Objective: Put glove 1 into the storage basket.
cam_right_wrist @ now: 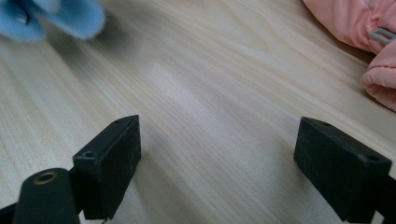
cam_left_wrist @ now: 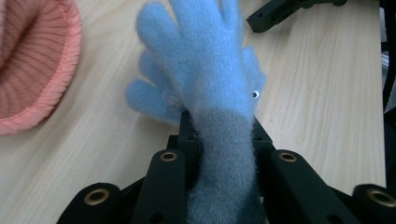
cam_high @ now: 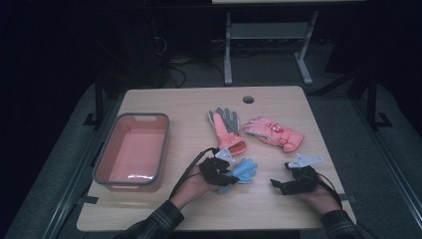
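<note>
A fuzzy blue glove (cam_high: 244, 170) lies near the table's front middle, fingers pointing away from my left gripper (cam_high: 226, 175). In the left gripper view the jaws are shut on the blue glove's (cam_left_wrist: 205, 79) cuff, and its fingers spread over the wood. My right gripper (cam_high: 279, 185) rests low at the front right, open, with bare wood between its jaws (cam_right_wrist: 217, 158). The blue glove's (cam_right_wrist: 51, 16) edge shows at the upper left of the right gripper view.
A salmon bin (cam_high: 131, 152) with a grey rim stands at the left. A grey-and-salmon glove (cam_high: 226, 127) and a pink padded glove (cam_high: 272, 132) lie mid-table, behind the grippers. A salmon knit cuff (cam_left_wrist: 35, 65) sits left of the blue glove.
</note>
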The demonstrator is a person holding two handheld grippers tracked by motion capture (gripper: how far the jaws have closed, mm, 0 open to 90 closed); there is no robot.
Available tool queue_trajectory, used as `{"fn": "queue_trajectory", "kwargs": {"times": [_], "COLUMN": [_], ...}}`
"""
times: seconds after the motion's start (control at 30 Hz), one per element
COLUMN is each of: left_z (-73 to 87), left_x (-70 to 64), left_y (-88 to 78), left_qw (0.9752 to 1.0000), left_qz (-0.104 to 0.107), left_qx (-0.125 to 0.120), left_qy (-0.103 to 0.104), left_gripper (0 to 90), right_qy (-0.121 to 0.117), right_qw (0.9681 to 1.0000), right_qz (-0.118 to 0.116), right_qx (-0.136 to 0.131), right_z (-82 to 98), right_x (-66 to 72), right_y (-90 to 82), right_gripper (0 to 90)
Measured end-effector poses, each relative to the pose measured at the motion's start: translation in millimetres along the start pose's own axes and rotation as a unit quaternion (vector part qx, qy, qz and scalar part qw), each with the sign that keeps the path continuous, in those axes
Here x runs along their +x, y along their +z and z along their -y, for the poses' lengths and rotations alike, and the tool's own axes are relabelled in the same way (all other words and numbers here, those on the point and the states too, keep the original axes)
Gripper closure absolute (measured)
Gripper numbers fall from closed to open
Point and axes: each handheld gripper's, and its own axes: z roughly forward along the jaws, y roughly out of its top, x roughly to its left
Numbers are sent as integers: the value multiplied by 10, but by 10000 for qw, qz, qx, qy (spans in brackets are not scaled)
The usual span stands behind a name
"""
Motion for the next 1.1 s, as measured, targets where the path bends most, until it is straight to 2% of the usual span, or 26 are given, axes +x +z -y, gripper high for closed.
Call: {"fn": "queue_trajectory", "kwargs": {"times": [0.23, 0.47, 0.77, 1.07, 1.1], "left_z": [-39, -53, -51, -14, 1], "left_x": [18, 65, 190, 336, 375], "left_y": [-129, -233, -474, -748, -823], "left_qw": [9999, 9998, 9994, 9979, 9974], "left_qz": [64, 94, -29, -241, -318], "left_qx": [-131, -146, -261, -429, -450], "left_qy": [-26, -42, -226, -419, -455], "left_gripper": [745, 745, 746, 746, 746], "right_qy": [7, 2, 2, -1, 0], "right_qw": [10000, 10000, 10000, 10000, 10000], "right_qz": [1, 1, -1, -6, -2], "right_qx": [-5, -3, -3, -1, 7], "right_z": [0, 0, 0, 0, -1], "right_x": [1, 1, 0, 1, -1], "right_y": [0, 0, 1, 1, 3], "right_gripper": [142, 142, 142, 135, 126]}}
